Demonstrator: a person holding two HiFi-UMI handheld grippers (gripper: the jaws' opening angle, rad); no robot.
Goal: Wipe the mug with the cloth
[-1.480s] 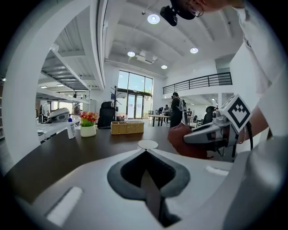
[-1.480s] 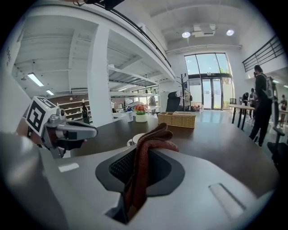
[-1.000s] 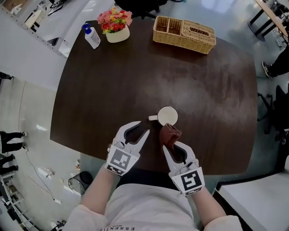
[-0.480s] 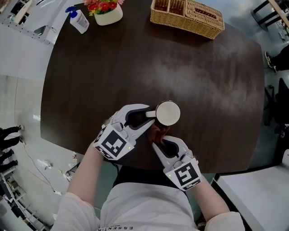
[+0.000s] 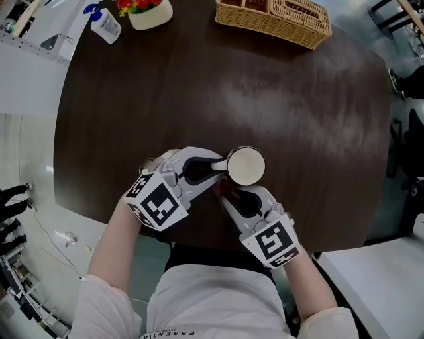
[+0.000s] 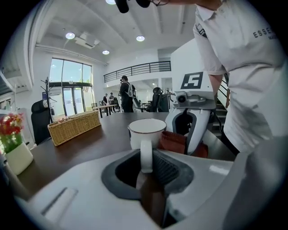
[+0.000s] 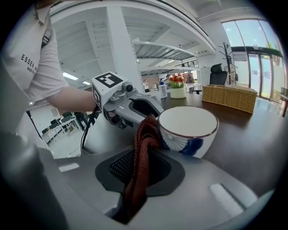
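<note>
One white mug (image 5: 246,165) with a blue pattern on its wall stands upright over the near part of the dark table (image 5: 298,99), close to the person's edge. Can't tell whether its base sits on the wood.

Left gripper (image 5: 217,165) comes in from the mug's left, jaws clamped on the mug's handle. Its own view shows the handle running straight down between the ribbed pads, no gap either side.

Right gripper (image 5: 230,194) sits just below the mug, jaws pinched tight on the reddish-brown cloth (image 7: 143,134). The cloth stands up out of the jaws in a folded ridge, and its top fold lies against the mug's wall below the rim. From the head view only a sliver of cloth shows between the two grippers.

Grippers are close together, nearly touching at the tips, one on each side of the cloth.

Far side of the table — wicker basket (image 5: 275,16), flower pot (image 5: 147,10) and a bottle with a blue pump (image 5: 103,20), all well apart from the mug.
</note>
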